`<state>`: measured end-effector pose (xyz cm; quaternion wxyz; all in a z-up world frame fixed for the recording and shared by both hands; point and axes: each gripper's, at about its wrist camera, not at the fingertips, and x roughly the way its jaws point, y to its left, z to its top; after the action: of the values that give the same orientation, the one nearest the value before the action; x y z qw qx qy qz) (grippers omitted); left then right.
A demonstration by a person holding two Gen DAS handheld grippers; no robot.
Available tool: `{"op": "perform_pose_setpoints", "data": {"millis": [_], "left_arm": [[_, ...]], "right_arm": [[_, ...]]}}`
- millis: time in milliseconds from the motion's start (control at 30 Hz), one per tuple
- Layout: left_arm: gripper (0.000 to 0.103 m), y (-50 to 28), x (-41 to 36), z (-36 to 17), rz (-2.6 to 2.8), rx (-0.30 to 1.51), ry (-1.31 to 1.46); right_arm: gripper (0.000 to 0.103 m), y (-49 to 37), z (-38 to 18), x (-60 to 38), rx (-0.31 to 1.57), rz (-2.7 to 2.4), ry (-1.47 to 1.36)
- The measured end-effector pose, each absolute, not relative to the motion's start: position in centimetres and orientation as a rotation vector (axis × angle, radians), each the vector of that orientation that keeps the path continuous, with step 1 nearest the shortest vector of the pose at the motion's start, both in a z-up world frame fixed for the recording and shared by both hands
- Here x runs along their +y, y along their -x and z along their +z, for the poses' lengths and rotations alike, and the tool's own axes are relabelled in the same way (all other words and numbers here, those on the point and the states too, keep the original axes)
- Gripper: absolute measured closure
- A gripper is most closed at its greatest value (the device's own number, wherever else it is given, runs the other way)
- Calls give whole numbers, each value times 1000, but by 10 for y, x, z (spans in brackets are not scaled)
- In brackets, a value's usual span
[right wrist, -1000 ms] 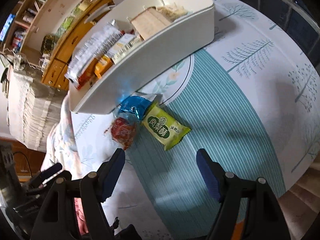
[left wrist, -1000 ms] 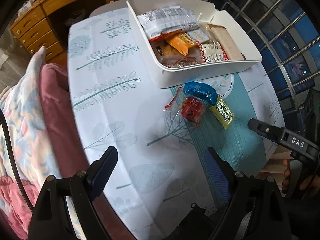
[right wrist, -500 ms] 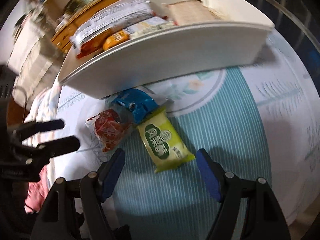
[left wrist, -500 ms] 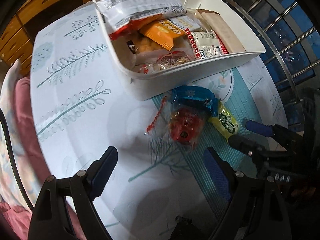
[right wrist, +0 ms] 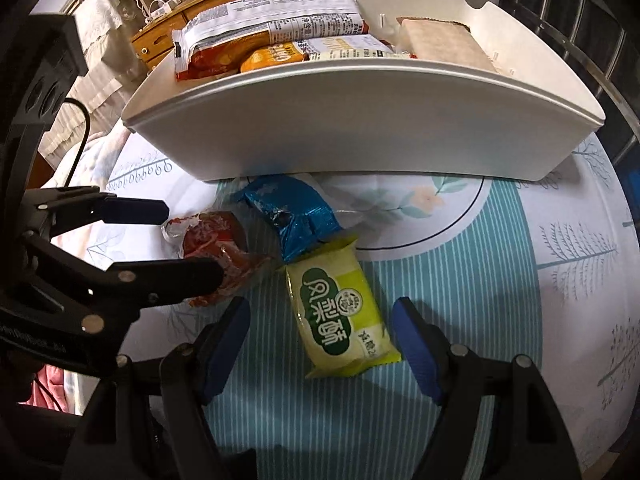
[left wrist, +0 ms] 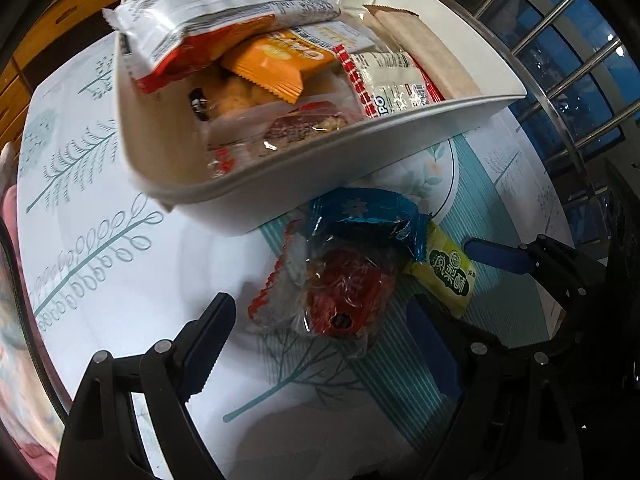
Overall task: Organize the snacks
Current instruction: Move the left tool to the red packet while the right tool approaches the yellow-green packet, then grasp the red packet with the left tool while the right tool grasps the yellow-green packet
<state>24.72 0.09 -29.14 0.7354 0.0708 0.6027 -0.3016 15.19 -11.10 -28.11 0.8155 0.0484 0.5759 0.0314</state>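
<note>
Pick-up stage, both grippers approaching with jaws spread and empty: left gripper (left wrist: pixel 320 344) straddles the red snack (left wrist: pixel 344 292) at its 12 o'clock, right gripper (right wrist: pixel 322 338) brackets the green packet (right wrist: pixel 340 312) – both lie on the tablecloth (right wrist: pixel 520 280) before the white bin (right wrist: pixel 360 128); next, lower and close – judged

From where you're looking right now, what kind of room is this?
Most likely a room in a home. A patterned tablecloth covers the table, a wooden cabinet with drawers stands behind it, and barred windows run along one side. A white bin of packaged snacks sits on the table.
</note>
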Motion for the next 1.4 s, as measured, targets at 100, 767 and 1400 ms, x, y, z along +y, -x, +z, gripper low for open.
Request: {"op": "perform_pose_setpoints", "data": {"millis": [100, 767, 1400], "left_arm": [[16, -248, -6, -298, -664, 1323, -150], [50, -253, -44, -308, -697, 1300, -76], [55, -219, -10, -293, -603, 1318, -35]], "right_arm": [[29, -152, -283, -109, 1225, 65, -92], [62, -162, -285, -99, 1212, 80, 4], [64, -126, -276, -116, 1298, 30, -122]]}}
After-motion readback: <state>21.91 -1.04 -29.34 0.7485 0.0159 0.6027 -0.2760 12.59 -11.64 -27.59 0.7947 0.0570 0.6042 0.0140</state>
